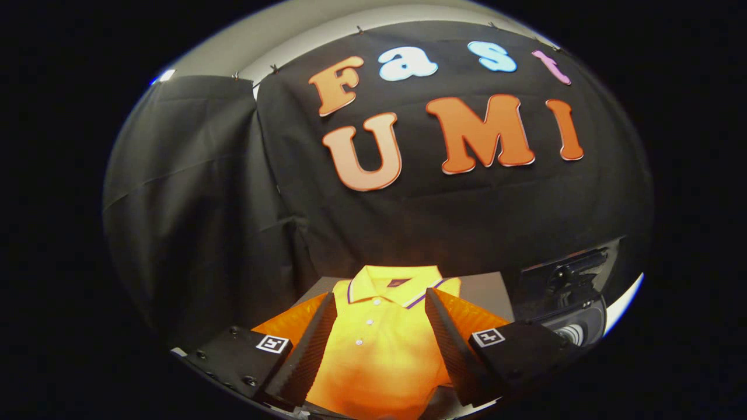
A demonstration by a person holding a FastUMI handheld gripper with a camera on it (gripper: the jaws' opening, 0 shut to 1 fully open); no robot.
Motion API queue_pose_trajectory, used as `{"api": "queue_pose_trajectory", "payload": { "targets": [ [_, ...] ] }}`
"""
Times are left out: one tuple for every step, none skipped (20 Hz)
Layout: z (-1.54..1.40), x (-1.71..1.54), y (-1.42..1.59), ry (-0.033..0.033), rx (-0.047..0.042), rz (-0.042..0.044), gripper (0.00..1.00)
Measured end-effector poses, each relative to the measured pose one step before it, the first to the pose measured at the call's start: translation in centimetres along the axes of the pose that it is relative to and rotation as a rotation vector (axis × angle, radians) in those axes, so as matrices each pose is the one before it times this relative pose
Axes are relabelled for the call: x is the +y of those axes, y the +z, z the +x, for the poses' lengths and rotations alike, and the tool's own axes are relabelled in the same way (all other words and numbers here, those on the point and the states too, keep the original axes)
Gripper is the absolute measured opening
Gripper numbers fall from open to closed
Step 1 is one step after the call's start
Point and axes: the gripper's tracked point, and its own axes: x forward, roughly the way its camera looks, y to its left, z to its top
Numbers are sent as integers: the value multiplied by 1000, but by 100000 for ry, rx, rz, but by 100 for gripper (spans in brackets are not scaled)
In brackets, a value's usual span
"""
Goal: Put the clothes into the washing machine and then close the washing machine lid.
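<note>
Your tool (380, 303) hovers with its two fingers spread wide apart, gripping nothing, above a yellow polo shirt (379, 344) that lies flat, front side up, on the grey counter (481, 291). Between the fingers you see the shirt's collar, trimmed with a dark stripe, and its buttoned placket; the orange-toned sleeves run out beneath each finger. Whether the fingers touch the cloth cannot be told. Beyond the right finger, near the counter's edge, sits a dark machine with a round opening (575, 315), well apart from the shirt; its details are too dim to make out.
</note>
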Motion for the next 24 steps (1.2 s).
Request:
{"api": "queue_pose_trajectory", "payload": {
  "targets": [
    [705,23,-665,-90,1976,-67,98],
    [732,-226,-753,-1755,3733,174,98],
    [619,76,-821,-395,3280,164,98],
    [784,185,-932,-87,3469,-105,98],
    [367,332,-683,558,2744,-998,98],
    [414,114,-660,971,2545,-1759,98],
    [292,327,-99,1051,-33,-1505,98],
    [364,-13,145,-1200,85,-1211,98],
    [-25,-251,-254,-1406,917,-1199,98],
    [51,-227,-358,-1981,1285,-681,98],
    [94,-438,-520,-2259,2410,-1053,98],
    [436,-528,-844,-1905,3815,-1067,98],
    [537,-195,-613,-310,2455,35,98],
    [522,95,-501,124,2469,454,98],
    [448,153,-654,-2,2424,-392,98],
    [348,12,-69,-712,-404,-2923,99],
    [277,108,-48,-99,-118,-3904,99],
    [-43,-152,-141,641,621,-2418,98],
    [74,-88,79,981,-310,568,100],
    [-356,-165,-165,1108,883,1062,99],
    [64,-109,-50,1511,836,-1564,99],
    [188,-217,-23,1838,510,-2368,99],
    [120,-127,-28,1984,-159,-1644,98],
    [-153,-122,-167,1896,20,-1214,95]
  ]
}}
